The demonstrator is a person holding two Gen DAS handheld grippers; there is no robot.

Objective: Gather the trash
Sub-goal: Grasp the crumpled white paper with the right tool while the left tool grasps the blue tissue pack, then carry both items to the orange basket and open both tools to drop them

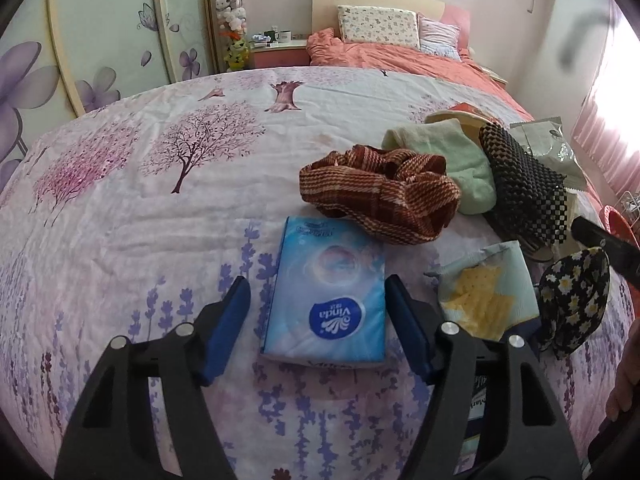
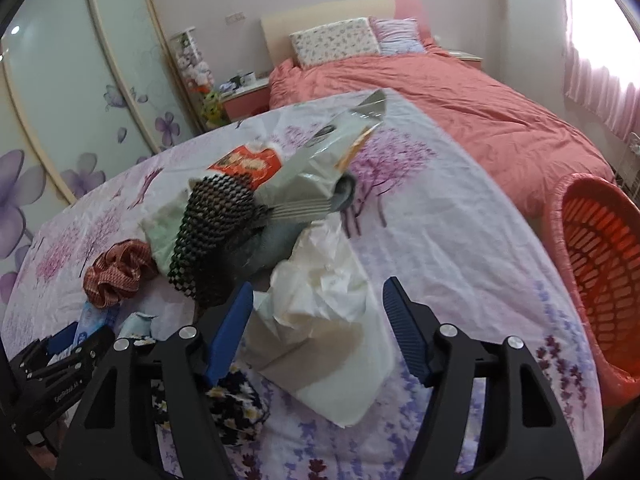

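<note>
A blue Vinda tissue pack [image 1: 324, 292] lies flat on the tree-print sheet [image 1: 160, 208]. My left gripper [image 1: 318, 280] straddles it, open: the right pad is at the pack's edge, and the left pad stands a little off it. In the right wrist view, a crumpled white paper [image 2: 320, 300] lies between the fingers of my right gripper [image 2: 319, 283], which is open with a gap on the right side. An opened pale-blue cracker wrapper [image 1: 484, 292] lies right of the pack. A grey foil wrapper [image 2: 320, 160] and an orange wrapper [image 2: 248, 164] rest on the pile behind.
A red plaid cloth [image 1: 380, 192], a green towel [image 1: 460, 160], a black mesh mat [image 1: 520, 184] and a black floral cloth [image 1: 572, 300] crowd the sheet's right part. An orange plastic basket [image 2: 600, 264] stands off the sheet's right edge. A bed with a coral quilt [image 2: 460, 92] is behind.
</note>
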